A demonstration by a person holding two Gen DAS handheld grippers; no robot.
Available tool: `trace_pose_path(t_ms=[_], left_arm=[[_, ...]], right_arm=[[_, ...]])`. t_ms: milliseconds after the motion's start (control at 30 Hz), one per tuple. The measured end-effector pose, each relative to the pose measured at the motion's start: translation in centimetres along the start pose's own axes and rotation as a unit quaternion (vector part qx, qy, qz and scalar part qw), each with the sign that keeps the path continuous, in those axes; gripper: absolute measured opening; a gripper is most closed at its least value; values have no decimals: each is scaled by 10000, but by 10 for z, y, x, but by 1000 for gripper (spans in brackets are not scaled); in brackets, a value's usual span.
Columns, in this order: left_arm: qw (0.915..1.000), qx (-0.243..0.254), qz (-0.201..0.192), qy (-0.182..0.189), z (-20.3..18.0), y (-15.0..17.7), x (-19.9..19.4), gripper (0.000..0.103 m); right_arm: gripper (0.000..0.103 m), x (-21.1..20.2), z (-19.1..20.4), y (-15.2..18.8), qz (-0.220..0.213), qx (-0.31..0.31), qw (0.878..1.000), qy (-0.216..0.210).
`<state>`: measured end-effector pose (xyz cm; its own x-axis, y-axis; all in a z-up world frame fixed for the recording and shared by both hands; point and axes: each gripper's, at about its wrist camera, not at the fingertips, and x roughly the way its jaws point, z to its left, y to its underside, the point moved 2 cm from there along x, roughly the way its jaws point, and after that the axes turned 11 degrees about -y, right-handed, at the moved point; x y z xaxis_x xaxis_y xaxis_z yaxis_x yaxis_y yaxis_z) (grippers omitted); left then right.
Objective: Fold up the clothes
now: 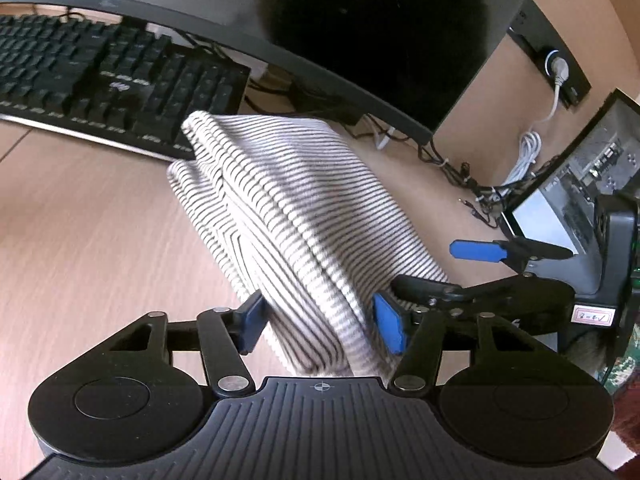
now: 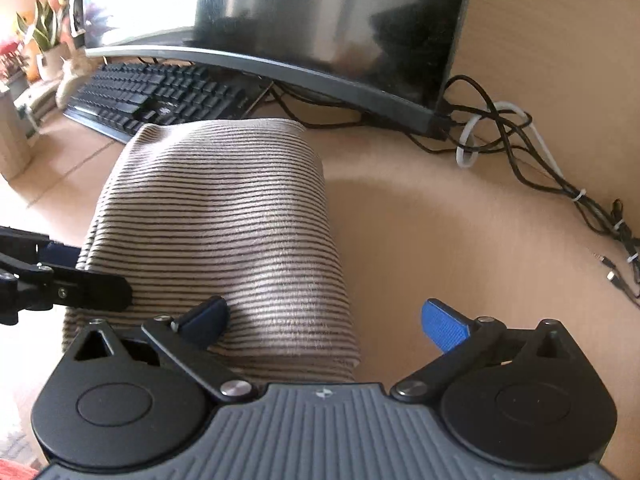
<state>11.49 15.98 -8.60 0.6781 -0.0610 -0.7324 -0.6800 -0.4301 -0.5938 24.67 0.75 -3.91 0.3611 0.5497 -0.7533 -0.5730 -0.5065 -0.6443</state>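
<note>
A folded white garment with thin dark stripes (image 1: 288,216) lies on the wooden desk (image 1: 80,216), its far end by the keyboard. My left gripper (image 1: 320,324) is open, its blue pads (image 1: 390,328) on either side of the garment's near end. The right gripper (image 1: 440,276) shows at the right of the left wrist view, open beside the cloth. In the right wrist view the garment (image 2: 224,216) fills the middle; my right gripper (image 2: 326,320) is open, its left pad (image 2: 208,316) on the cloth and its right pad over bare desk. The left gripper's fingers (image 2: 80,288) touch the cloth's left edge.
A black keyboard (image 1: 100,76) and a curved monitor (image 1: 360,32) stand behind the garment. Cables (image 2: 540,168) trail along the back right of the desk. A second screen (image 1: 580,184) stands at the right. Potted plants (image 2: 44,40) stand at the far left.
</note>
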Motion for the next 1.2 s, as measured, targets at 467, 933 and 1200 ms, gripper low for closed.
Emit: trace_pose_path(t_ms=[467, 933, 1200], left_arm=[[9965, -668, -497, -85, -27, -24, -10, 75], [9974, -661, -287, -43, -18, -17, 9, 78], [9983, -511, -268, -63, -22, -22, 12, 92]], right_arm=[[70, -23, -5, 7, -403, -271, 9916, -1199], [79, 13, -53, 15, 10, 1484, 9651, -2156], [53, -15, -41, -21, -466, 882, 9716, -2147]])
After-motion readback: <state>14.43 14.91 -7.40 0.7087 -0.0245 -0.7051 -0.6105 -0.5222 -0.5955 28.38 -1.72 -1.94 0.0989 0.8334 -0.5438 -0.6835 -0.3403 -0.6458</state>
